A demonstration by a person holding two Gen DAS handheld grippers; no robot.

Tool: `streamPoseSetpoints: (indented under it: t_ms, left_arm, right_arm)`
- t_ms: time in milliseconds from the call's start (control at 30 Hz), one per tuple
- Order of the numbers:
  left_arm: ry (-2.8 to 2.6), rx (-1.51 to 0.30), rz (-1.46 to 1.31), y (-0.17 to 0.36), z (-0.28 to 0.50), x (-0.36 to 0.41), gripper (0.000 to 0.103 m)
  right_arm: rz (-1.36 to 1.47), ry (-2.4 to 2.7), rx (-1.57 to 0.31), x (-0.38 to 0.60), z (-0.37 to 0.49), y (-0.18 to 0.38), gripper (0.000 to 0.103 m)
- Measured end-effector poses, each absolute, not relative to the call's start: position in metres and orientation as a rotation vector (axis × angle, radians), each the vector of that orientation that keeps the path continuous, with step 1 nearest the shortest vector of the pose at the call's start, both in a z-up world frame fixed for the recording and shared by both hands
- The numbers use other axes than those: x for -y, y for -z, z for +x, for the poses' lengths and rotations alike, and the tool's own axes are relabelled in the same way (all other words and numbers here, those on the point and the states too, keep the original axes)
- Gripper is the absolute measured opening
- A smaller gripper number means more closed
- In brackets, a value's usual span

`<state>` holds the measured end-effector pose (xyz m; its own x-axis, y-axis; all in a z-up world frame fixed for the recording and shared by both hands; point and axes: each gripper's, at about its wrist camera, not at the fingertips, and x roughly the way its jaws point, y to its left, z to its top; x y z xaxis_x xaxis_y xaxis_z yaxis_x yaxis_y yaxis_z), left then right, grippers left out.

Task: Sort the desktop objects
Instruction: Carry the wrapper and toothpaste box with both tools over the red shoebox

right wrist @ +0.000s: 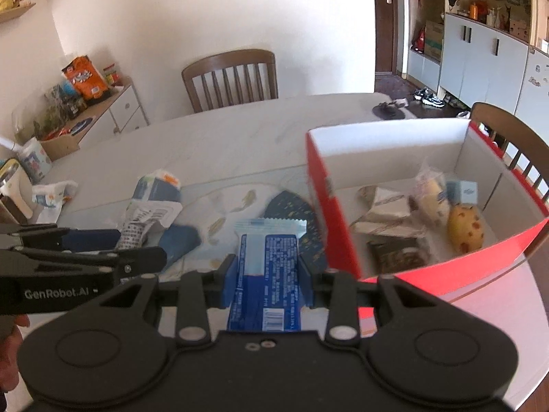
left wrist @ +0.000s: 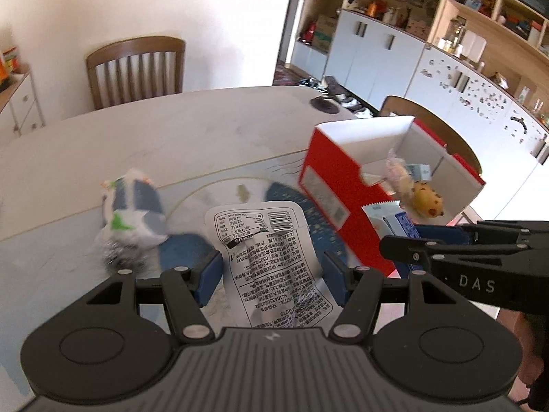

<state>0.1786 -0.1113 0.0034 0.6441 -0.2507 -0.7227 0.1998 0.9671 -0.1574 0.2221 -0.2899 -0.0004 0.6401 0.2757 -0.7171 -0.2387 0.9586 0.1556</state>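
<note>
Pale marble-look oval worktop (right wrist: pixel 240 130), daylit. Brown slatted wooden chair (right wrist: pixel 233 79) behind it against plain white wall (right wrist: pixel 206 10). Low white drawer cabinet (right wrist: pixel 127 110) left of chair. White-door cupboards with open wood shelves (left wrist: pixel 446 51) right of chair.

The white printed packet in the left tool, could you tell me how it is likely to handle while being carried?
The white printed packet looks like thin film, creased and bent between the left tool pads, so it is probably floppy and light. Its glossy surface may be slippery, so it could slide out if the grip loosens.
</note>
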Motion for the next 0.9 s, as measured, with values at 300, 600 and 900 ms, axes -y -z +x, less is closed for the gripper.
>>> streamPoseSetpoints:
  t_ms: [300, 600, 900]
  left_arm:
    - [0.284, -0.814, -0.049, -0.011, 0.198, 0.155, 0.062]
    - [0.305, -0.812, -0.018, -0.019, 0.216, 0.205, 0.062]
    - [0.323, -0.82, 0.002, -0.019, 0.231, 0.244, 0.063]
  right_arm:
    - [0.051, -0.274, -0.813, 0.331, 0.243, -0.004, 0.036]
    - [0.069, -0.259, -0.829, 0.378, 0.258, -0.006, 0.036]
    - [0.094, -0.252, -0.827, 0.415, 0.269, -0.005, 0.036]
